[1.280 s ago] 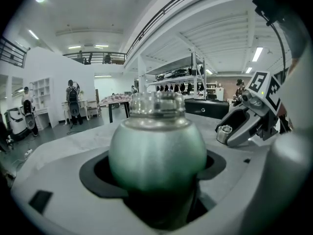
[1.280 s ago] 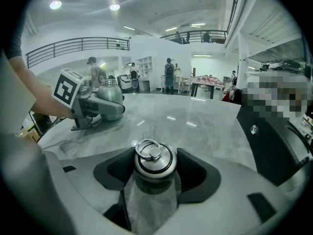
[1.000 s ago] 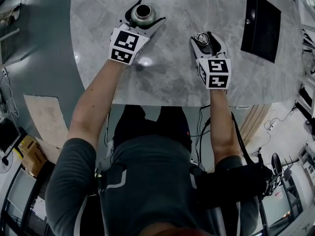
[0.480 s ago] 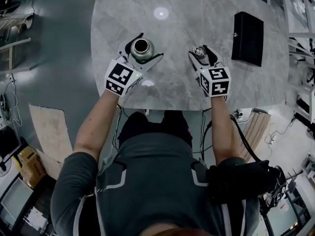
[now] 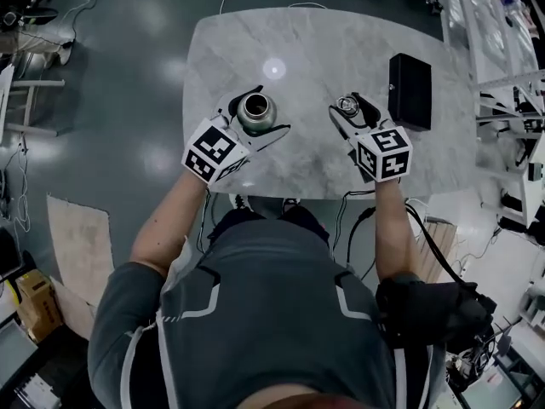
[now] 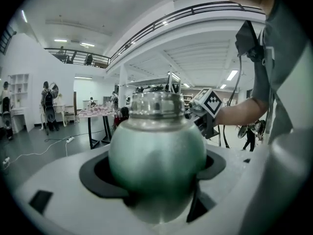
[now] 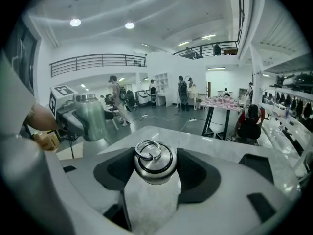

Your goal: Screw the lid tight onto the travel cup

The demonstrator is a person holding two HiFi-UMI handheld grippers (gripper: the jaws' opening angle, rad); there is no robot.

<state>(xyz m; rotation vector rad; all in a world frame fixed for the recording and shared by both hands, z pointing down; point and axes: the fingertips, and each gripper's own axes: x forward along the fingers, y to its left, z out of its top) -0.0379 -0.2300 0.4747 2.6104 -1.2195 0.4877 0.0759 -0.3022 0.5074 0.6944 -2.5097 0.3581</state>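
The travel cup (image 5: 255, 112) is a green-tinted steel bottle with an open mouth, and my left gripper (image 5: 267, 111) is shut on its round body. In the left gripper view the cup (image 6: 156, 165) fills the space between the dark pads. My right gripper (image 5: 350, 107) is shut on the steel lid (image 5: 347, 105), whose ring handle faces up. The right gripper view shows the lid (image 7: 153, 161) pressed between both pads, and the cup (image 7: 91, 116) off to the left. Cup and lid are a hand's width apart over the marble table (image 5: 306, 49).
A black box (image 5: 410, 90) lies on the table at the right, beyond my right gripper. The table's near edge runs just under both grippers. Around it are a grey floor, cables and shelving at the far right. People stand far off in the hall.
The table has shrunk and slid down in the head view while both grippers keep their size. They seem to have risen with cup and lid. Both grips are unchanged.
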